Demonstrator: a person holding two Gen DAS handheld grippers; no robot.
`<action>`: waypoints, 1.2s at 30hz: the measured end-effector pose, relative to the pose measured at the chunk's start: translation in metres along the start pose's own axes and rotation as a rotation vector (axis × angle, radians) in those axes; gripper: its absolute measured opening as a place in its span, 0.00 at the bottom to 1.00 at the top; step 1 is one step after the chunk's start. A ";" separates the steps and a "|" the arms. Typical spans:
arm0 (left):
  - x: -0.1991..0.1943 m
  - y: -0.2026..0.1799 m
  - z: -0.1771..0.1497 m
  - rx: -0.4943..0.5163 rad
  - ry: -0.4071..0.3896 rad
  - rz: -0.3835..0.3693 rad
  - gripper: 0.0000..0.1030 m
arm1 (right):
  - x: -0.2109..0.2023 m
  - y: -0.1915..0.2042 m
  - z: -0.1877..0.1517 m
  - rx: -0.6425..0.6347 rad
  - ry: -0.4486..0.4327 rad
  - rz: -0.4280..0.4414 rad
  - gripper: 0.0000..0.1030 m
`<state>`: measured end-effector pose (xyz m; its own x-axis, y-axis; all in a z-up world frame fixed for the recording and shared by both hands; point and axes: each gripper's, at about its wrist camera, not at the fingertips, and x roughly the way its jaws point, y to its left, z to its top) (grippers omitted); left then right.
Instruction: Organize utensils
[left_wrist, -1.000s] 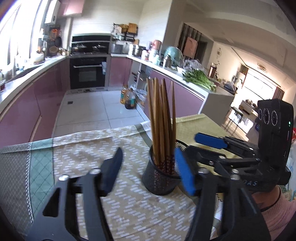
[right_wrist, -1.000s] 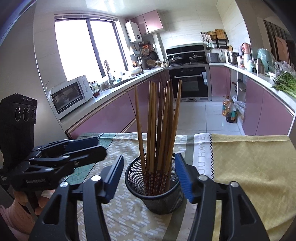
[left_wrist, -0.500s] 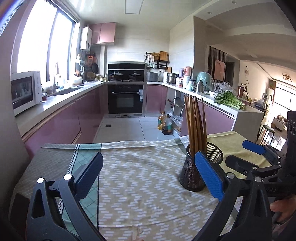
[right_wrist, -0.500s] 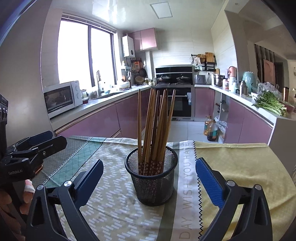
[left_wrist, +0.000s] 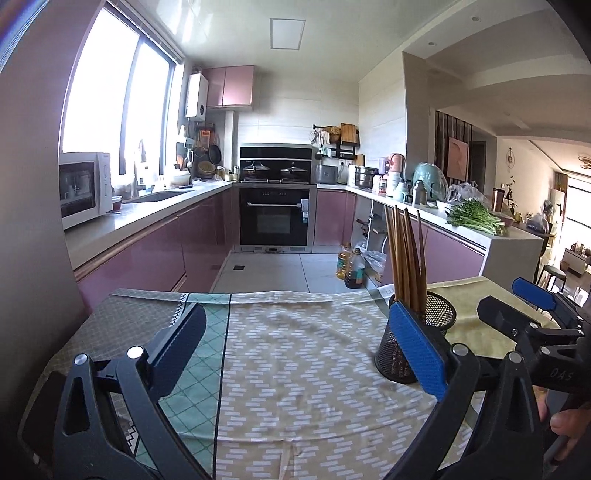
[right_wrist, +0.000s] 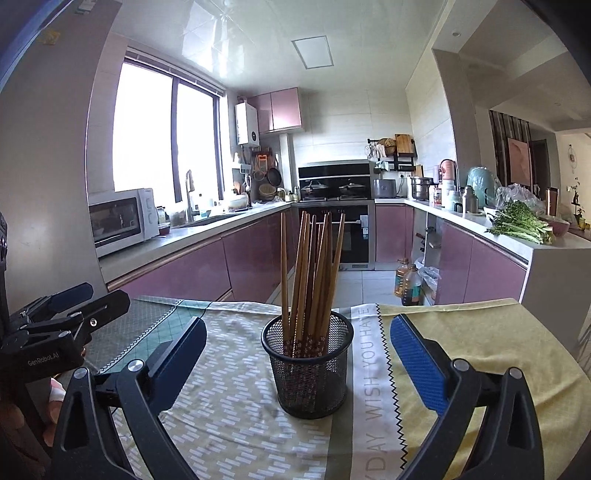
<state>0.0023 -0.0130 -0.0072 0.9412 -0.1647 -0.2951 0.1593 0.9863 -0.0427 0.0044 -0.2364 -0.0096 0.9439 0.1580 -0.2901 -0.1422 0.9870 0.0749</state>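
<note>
Chopsticks (right_wrist: 312, 280), a brown bundle of them, stand upright in a black mesh holder (right_wrist: 308, 369), tips fanning a little at the top, patterned ends down inside the mesh; the holder sits on the cloth-covered desk (right_wrist: 236, 398), right on the seam where the zigzag-patterned cloth meets a pale lettered strip, with yellow cloth beyond it.

The right tool (right_wrist: 295, 350) hangs just short of the holder, spread wide, one dark pad (right_wrist: 184, 347) to one side and one blue pad (right_wrist: 417, 365) to the other, nothing between them, holder in line with the gap but apart from both.

The left tool (left_wrist: 299, 350) is released too, jaws wide over bare patterned cloth; from its own camera the holder (left_wrist: 415, 339) shows off to the right, partly behind the blue pad (left_wrist: 417, 350), so whether that pad touches the mesh is hard to call from here. In the right wrist view the left tool appears at the far left edge, well apart from the holder.

Farther out, a kitchen: a white microwave (right_wrist: 122, 219) on the left-hand counter by the window, a black oven (left_wrist: 277, 218) at the end, leafy greens (right_wrist: 521, 221) on the right-hand counter, oil bottles (left_wrist: 351, 267) on the tiled floor.
</note>
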 end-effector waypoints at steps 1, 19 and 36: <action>-0.002 0.000 0.000 0.001 -0.003 0.002 0.94 | -0.002 0.000 0.000 -0.001 -0.008 -0.001 0.94; -0.022 0.003 0.004 -0.015 -0.050 0.028 0.94 | -0.013 0.006 -0.002 -0.005 -0.052 -0.025 0.94; -0.027 0.000 0.007 -0.007 -0.072 0.041 0.94 | -0.014 0.011 0.000 -0.022 -0.075 -0.035 0.94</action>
<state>-0.0209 -0.0085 0.0078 0.9659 -0.1236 -0.2277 0.1179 0.9923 -0.0384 -0.0104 -0.2280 -0.0042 0.9679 0.1220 -0.2199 -0.1149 0.9924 0.0448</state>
